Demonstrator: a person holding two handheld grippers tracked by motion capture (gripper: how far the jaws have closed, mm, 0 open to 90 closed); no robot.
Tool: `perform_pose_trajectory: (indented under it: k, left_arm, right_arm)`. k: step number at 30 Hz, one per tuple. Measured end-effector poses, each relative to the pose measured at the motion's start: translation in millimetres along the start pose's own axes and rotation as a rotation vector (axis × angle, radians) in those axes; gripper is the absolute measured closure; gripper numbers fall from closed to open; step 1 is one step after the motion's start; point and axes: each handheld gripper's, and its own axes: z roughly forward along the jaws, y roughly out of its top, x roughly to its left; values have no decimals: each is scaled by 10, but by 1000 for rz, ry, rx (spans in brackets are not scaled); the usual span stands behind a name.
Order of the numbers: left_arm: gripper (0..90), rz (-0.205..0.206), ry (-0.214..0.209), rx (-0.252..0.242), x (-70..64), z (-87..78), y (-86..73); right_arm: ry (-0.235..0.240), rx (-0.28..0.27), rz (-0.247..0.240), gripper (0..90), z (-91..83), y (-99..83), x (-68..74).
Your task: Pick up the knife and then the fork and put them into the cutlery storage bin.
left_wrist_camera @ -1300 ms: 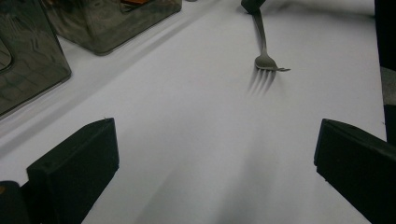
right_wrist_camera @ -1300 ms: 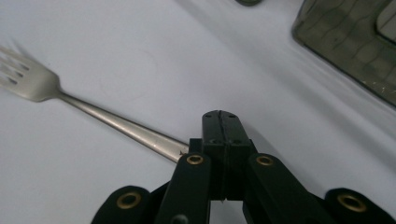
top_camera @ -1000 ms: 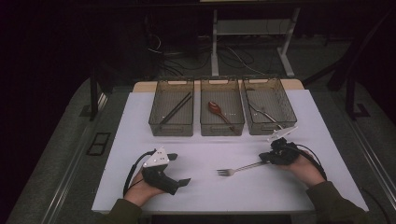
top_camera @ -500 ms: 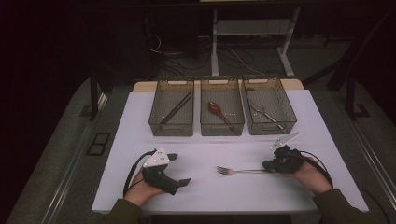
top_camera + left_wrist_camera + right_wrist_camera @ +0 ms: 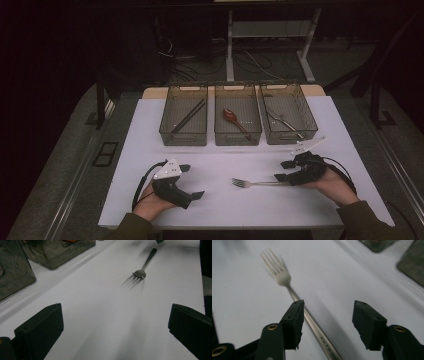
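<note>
Spanning the white desk point(image 5: 150, 150), three mesh bins point(image 5: 238, 114) line the far edge; each already holds utensils. The fork point(image 5: 252, 183) lies flat on the near half, tines leftward, not yet binned. The right gripper point(image 5: 284, 170), released, has its jaws apart about the fork's handle end, one jaw against the shaft. The left gripper point(image 5: 191, 181) rests open, well apart. Open desk between fork and bins permits an unobstructed lift.
</note>
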Motion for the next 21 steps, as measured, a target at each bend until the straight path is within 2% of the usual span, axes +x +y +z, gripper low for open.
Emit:
perform_pose_trajectory:
  k: [2,9,13,19,21]
  left_arm:
    - [0,-1,0,0,-1,3,0]
    - [0,-3,0,1,0,6,-3]
    - [0,-1,-1,4,-4,6,-1]
    - [0,0,-2,3,-3,7,-1]
    - [0,-1,-1,3,-3,6,-1]
  right_arm:
    - [13,7,-14,351,18,38,15]
    - [54,26,-80,346,82,153,112]
    - [61,44,-116,347,134,248,179]
    - [87,105,-211,378,263,388,279]
    - [96,131,-245,420,315,433,316]
